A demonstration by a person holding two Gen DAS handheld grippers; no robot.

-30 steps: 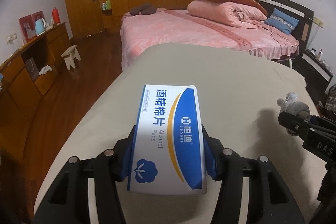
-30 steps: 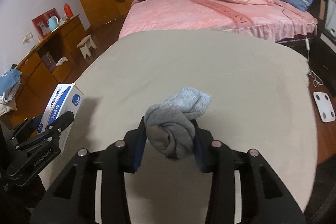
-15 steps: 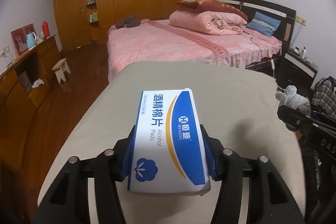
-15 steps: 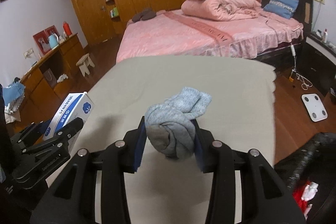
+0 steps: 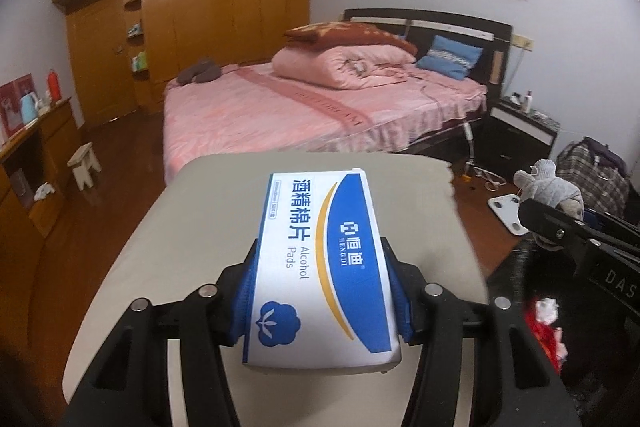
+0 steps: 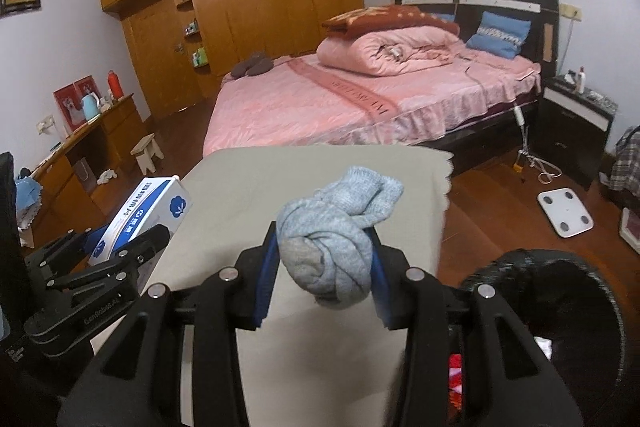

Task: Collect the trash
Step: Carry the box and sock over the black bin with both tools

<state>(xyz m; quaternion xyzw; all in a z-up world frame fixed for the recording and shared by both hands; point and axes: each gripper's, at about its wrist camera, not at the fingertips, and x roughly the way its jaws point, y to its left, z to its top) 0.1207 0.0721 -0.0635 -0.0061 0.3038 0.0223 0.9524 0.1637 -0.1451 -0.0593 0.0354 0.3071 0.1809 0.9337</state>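
Note:
My left gripper (image 5: 322, 291) is shut on a white and blue box of alcohol pads (image 5: 320, 259), held above the beige table (image 5: 180, 235). The same box (image 6: 140, 215) shows at the left of the right wrist view. My right gripper (image 6: 322, 267) is shut on a rolled grey sock (image 6: 332, 239), also lifted above the table (image 6: 224, 187); the sock (image 5: 548, 187) appears at the right edge of the left wrist view. A black trash bag (image 6: 560, 291) gapes open beside the table's right side, with red and white scraps inside.
A pink bed (image 5: 320, 107) stands beyond the table, with a wooden wardrobe (image 5: 200, 7) behind it. A white scale (image 6: 564, 211) lies on the wooden floor to the right. A small stool (image 5: 84, 165) and a low cabinet (image 5: 32, 155) are at the left.
Both grippers have risen and drawn back toward the right with their loads still held. More floor and the black bag's mouth have come into view at the right.

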